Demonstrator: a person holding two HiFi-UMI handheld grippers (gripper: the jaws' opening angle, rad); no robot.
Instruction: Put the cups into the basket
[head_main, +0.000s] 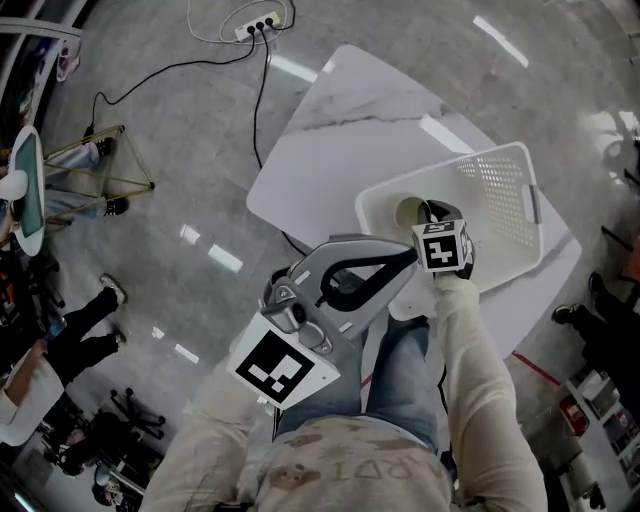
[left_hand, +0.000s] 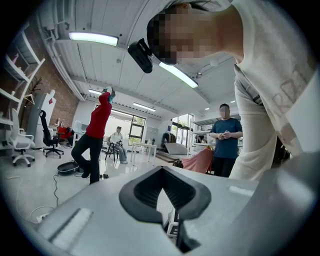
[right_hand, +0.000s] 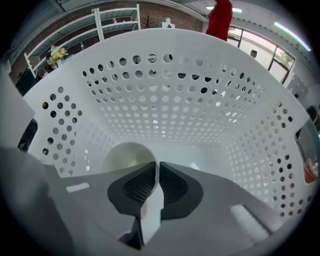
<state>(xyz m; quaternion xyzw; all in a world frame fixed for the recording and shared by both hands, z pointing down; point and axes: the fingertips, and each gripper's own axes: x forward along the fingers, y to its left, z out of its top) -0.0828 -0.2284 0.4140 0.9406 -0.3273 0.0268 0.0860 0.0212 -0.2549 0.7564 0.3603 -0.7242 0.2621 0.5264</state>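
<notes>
Basket (head_main: 500, 190) (right_hand: 165, 100): white plastic, smooth, faintly glossy, walls pierced with round holes. Cup (head_main: 408, 212) (right_hand: 125, 156): off-white, thin-walled, matt; paper or plastic, impossible to tell. Table (head_main: 340, 130): white marble-look top, glossy, faint grey veins. Floor (head_main: 180, 110): polished grey, bright with lamp reflections. Left gripper (head_main: 400, 265) (left_hand: 165, 192) and right gripper (head_main: 432, 215) (right_hand: 157, 177): matt grey plastic shells, dark ribbed pads (right_hand: 137, 185), rubbery in look. Sleeve (head_main: 480, 370): cream cloth, soft, matt. Jeans (head_main: 405, 370): blue denim.
</notes>
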